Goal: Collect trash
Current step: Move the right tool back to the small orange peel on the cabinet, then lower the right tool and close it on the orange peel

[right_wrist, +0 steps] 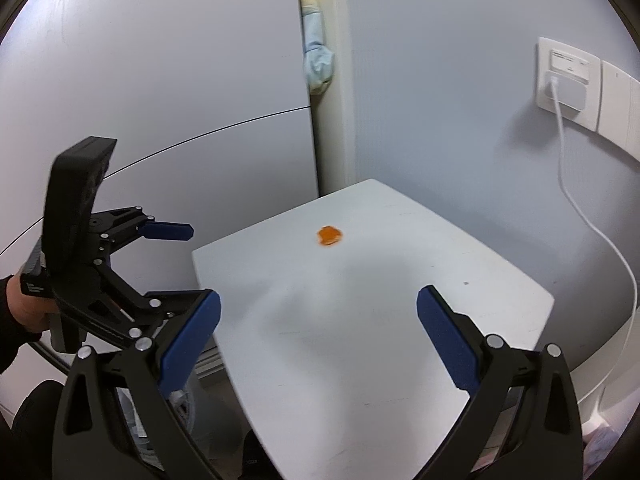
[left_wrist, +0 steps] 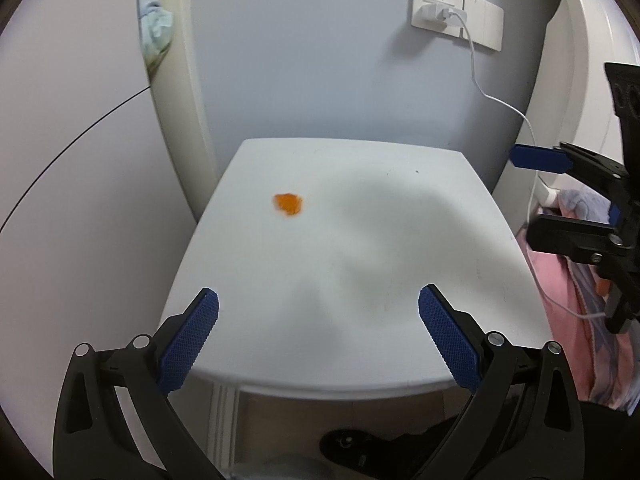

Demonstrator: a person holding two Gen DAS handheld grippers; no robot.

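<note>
On the white table (left_wrist: pixel 360 280) lies orange scrap (left_wrist: pixel 288 203); both tools gape wide

No text can be read in either view. The wall socket plate (left_wrist: pixel 440 4) carries a small printed strip along its top, seen also from the right wrist (right_wrist: pixel 568 66), but the marks are too small and blurred to make out.
</note>
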